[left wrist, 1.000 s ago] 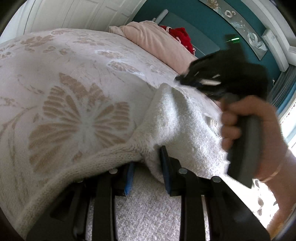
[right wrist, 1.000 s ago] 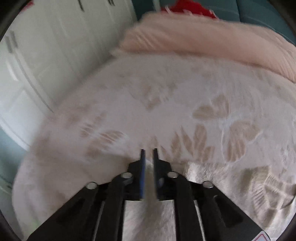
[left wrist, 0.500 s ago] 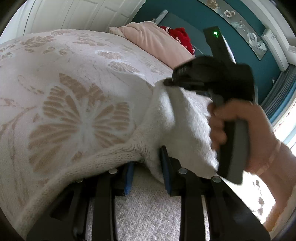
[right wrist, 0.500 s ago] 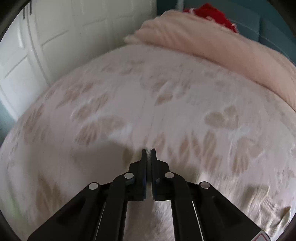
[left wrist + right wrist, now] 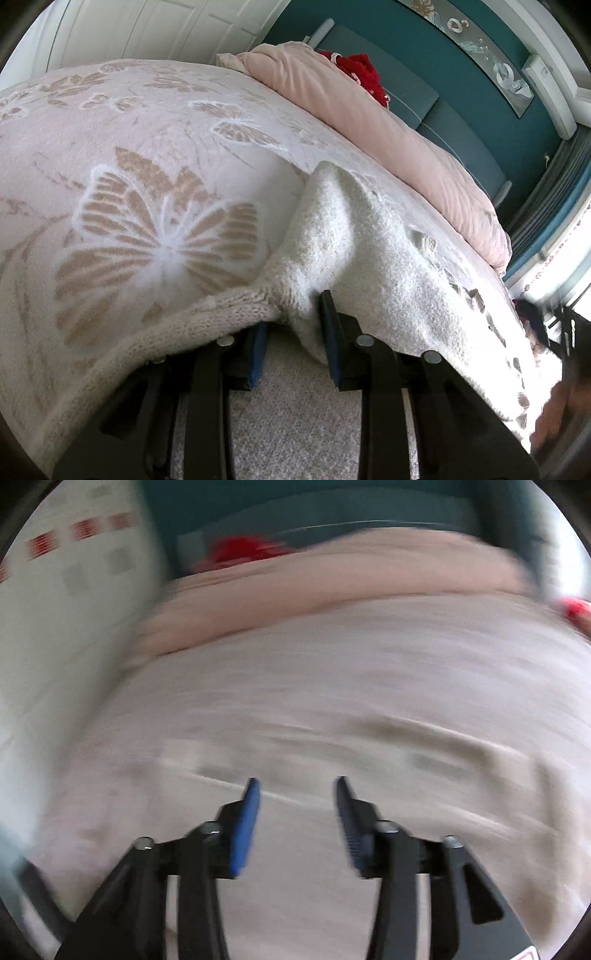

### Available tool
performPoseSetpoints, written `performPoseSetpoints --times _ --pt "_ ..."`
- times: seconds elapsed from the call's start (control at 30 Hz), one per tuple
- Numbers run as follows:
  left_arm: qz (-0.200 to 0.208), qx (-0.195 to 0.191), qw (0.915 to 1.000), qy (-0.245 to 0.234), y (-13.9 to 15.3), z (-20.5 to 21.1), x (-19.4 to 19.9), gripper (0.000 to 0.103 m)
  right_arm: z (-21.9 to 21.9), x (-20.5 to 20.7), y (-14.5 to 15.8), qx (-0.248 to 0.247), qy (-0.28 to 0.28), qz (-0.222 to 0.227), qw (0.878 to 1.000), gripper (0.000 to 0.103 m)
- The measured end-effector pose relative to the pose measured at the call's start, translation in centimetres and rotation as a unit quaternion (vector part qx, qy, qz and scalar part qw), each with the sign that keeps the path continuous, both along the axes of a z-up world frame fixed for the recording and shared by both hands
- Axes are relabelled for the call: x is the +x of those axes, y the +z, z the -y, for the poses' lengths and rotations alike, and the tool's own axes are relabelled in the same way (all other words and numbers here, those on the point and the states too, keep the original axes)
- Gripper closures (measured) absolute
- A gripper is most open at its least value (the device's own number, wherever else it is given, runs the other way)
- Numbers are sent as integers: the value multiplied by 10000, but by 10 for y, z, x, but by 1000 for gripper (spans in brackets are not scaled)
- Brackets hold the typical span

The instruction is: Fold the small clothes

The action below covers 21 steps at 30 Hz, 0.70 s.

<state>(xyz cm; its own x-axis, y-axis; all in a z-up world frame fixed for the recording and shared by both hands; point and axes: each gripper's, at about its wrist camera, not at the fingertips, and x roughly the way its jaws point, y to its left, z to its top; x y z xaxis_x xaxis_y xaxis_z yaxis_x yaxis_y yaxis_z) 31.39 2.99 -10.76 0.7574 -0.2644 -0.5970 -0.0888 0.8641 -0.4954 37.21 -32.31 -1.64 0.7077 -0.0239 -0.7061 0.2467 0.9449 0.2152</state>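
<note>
Left gripper (image 5: 295,332) pinches the fuzzy cream knit garment (image 5: 369,236) on the butterfly-patterned bedspread (image 5: 147,166), right gripper (image 5: 295,812) just opening, empty — regrip the far corner before folding.

Both wrist cameras sit low and close over the bed (image 5: 155,155), facing its pillow (image 5: 369,125) end; both show the headboard (image 5: 332,513).

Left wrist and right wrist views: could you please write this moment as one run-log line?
left gripper: shut on white knit garment | right gripper: open, empty, just opened | bedspread: garment unfolded
</note>
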Motion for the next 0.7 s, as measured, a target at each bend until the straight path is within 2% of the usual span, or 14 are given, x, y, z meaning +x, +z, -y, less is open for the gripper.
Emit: performPoseSetpoints --times 0.03,0.1,0.17,0.23,0.27,0.3,0.43,0.47,0.53,0.57,0.6,0.67,0.7 --pt "-1 9 10000 1 0 0 1 77 21 -17 -5 4 -307 -57 9995 56" --pt "1 24 10000 5 0 0 1 77 74 -51 -22 507 -887 -252 9944 56" --pt "-13 47 10000 10 0 1 2 77 94 -62 -37 988 -907 -454 9899 56" --pt "-24 58 10000 13 0 1 3 77 94 -62 -45 973 -657 -491 9919 60" --pt "-33 61 10000 13 0 1 4 77 86 -64 -44 838 -570 -502 9936 90" --pt "-37 62 10000 13 0 1 4 77 80 -59 -40 690 -401 -519 9955 94" --pt "-49 90 9999 7 -1 1 6 75 95 -69 -17 582 -788 69 9952 95" --pt "-45 97 9999 5 -1 2 6 75 105 -69 -26 540 -916 -48 9943 95" --pt "-42 104 9999 -3 -2 2 7 74 108 -55 -63 350 -881 -633 9935 95" --pt "-48 114 9999 0 -1 2 8 74 105 -56 -70 261 -814 -568 9947 95" --pt "-67 128 9999 3 -1 3 8 74 101 -57 -61 156 -801 -503 9954 91" --pt "-129 184 9997 5 2 4 10 74 100 -63 -43 502 -834 -448 9942 84" --pt "-182 195 9996 -8 4 4 11 74 100 -73 -35 621 -868 -396 9935 84"
